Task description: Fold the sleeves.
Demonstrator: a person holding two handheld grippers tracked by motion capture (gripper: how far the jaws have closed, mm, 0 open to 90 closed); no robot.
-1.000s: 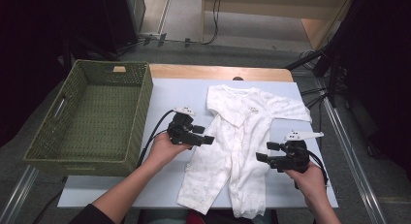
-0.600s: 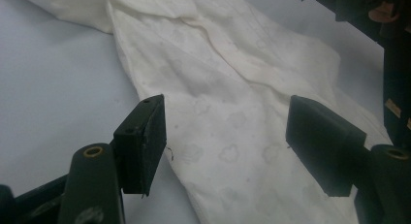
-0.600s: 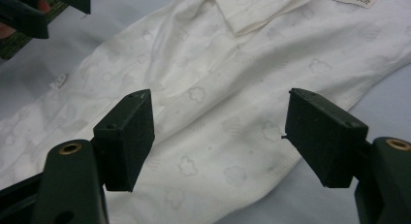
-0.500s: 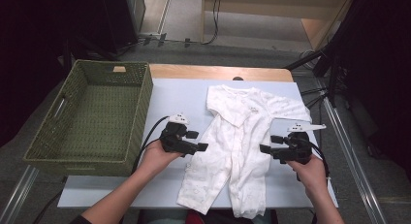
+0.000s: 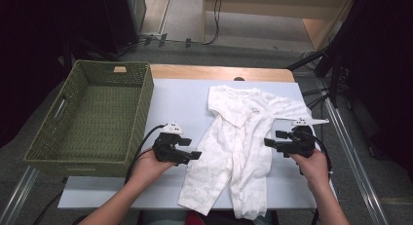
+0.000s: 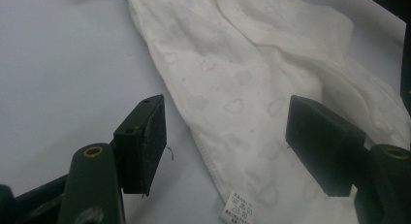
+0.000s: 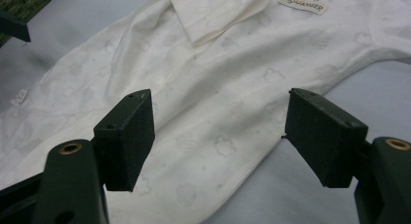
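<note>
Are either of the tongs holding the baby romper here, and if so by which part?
Nothing is held. Left tongs and right tongs stand open beside the romper.

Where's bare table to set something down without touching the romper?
Free: the strip between the basket and the romper, ahead of the left gripper. Crowded: the romper's right edge, where the right gripper hovers.

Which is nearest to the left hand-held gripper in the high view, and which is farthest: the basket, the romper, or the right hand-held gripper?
Measured from the left hand-held gripper:
1. Romper: its leg edge lies just to the right of the jaws.
2. Basket: its near wall stands a little to the left.
3. Right hand-held gripper: across the romper, at the table's right side.
</note>
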